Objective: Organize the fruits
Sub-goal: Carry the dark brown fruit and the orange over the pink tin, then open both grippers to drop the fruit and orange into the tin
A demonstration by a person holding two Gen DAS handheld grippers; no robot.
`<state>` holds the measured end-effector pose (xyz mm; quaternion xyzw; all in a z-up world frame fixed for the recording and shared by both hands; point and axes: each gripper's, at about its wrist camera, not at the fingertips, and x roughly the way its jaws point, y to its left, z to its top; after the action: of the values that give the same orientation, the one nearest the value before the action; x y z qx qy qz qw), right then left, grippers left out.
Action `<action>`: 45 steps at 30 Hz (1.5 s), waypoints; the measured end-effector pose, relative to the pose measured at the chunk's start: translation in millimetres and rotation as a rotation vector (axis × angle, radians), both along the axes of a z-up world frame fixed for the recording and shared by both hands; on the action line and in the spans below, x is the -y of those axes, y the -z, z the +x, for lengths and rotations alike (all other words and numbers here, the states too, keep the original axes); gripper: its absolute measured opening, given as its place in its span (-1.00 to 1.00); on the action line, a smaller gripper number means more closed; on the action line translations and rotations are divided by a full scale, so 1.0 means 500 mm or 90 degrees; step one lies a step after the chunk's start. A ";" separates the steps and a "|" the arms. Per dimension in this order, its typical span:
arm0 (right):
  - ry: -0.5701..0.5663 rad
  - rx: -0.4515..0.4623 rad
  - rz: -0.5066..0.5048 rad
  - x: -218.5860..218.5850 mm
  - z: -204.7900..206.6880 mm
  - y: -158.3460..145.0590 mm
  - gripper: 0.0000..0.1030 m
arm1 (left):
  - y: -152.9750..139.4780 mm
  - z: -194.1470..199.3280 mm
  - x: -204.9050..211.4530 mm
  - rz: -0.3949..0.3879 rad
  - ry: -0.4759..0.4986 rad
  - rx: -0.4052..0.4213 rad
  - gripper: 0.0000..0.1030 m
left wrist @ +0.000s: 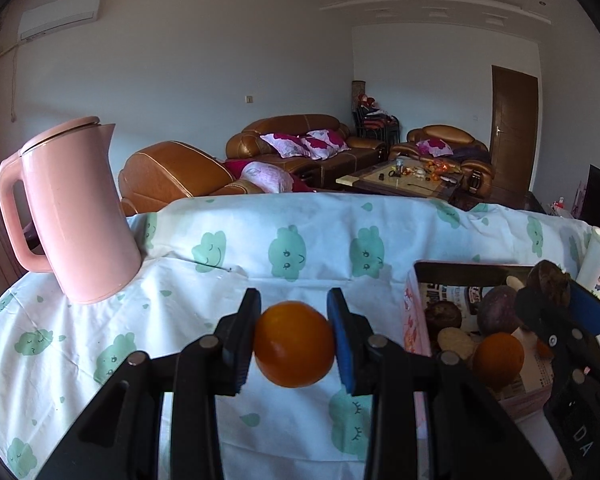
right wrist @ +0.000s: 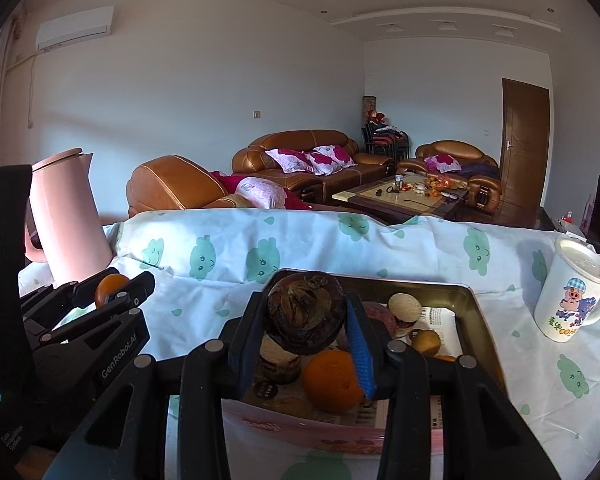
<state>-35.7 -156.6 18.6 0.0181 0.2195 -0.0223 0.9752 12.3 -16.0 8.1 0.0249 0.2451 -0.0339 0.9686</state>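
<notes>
Left gripper jaws clamp a glossy orange; right gripper jaws clamp a shrivelled brown fruit.

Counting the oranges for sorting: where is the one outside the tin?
The orange is held in the left tool, above the cloud-print cloth, between the pink kettle and the tin.

Two grippers are showing, the left gripper and the right gripper. Two oranges are showing: one held, one in the tin. One pink kettle, one cup and one tin are sitting on the bench.
</notes>
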 end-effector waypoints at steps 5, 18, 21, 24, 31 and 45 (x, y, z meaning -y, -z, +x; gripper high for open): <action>0.014 0.003 0.010 0.048 -0.009 -0.007 -0.19 | -0.004 -0.013 0.052 0.009 0.019 0.007 -0.30; 0.069 0.003 0.012 0.178 -0.010 -0.011 -0.19 | -0.005 -0.002 0.187 0.014 0.085 -0.005 -0.30; 0.084 0.002 0.006 0.201 -0.003 -0.009 -0.19 | -0.001 0.011 0.211 0.005 0.100 -0.020 -0.30; 0.090 -0.008 0.003 0.214 0.008 -0.004 -0.19 | 0.002 0.025 0.231 0.001 0.107 -0.029 -0.30; 0.070 -0.058 0.021 0.217 0.043 0.021 -0.19 | 0.019 0.064 0.241 -0.004 0.114 -0.072 -0.30; 0.020 -0.119 0.046 0.207 0.080 0.050 -0.19 | 0.027 0.072 0.239 -0.004 0.113 -0.094 -0.31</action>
<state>4.4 -259.9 -6.6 0.0542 0.3095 -0.0313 0.9488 48.5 -135.3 -5.3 0.0408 0.3125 -0.1223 0.9411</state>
